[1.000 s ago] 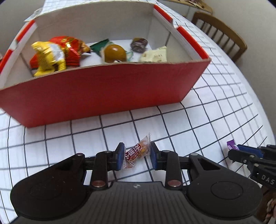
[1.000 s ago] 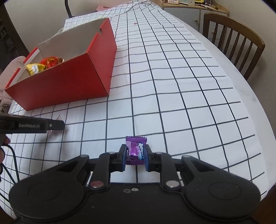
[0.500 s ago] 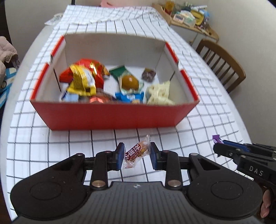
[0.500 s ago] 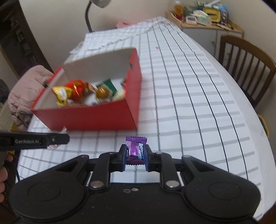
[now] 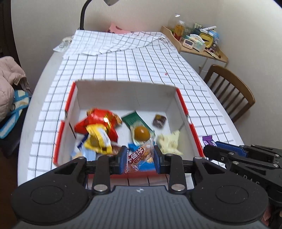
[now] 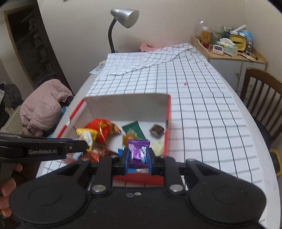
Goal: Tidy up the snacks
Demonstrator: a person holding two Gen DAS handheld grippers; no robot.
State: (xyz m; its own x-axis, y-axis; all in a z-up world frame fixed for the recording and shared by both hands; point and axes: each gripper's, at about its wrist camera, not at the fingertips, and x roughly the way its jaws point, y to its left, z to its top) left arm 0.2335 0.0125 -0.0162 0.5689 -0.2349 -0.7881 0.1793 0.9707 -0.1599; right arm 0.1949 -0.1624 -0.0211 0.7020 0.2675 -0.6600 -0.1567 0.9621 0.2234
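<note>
Our left claw [image 5: 139,156] pinches a clear red-labelled candy [image 5: 138,155], our right claw [image 6: 137,158] a purple candy [image 6: 138,152]; both have risen over the red box [image 5: 183,105].

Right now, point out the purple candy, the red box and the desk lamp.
purple candy [image 6: 138,153], right wrist view, wrapper front.
red box [image 6: 167,123], right wrist view, right wall.
desk lamp [image 6: 125,17], right wrist view, silver shade.

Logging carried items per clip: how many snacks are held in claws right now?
2. A red-labelled clear packet in the left claw; a purple candy in the right claw. Both hover over the red box.
</note>
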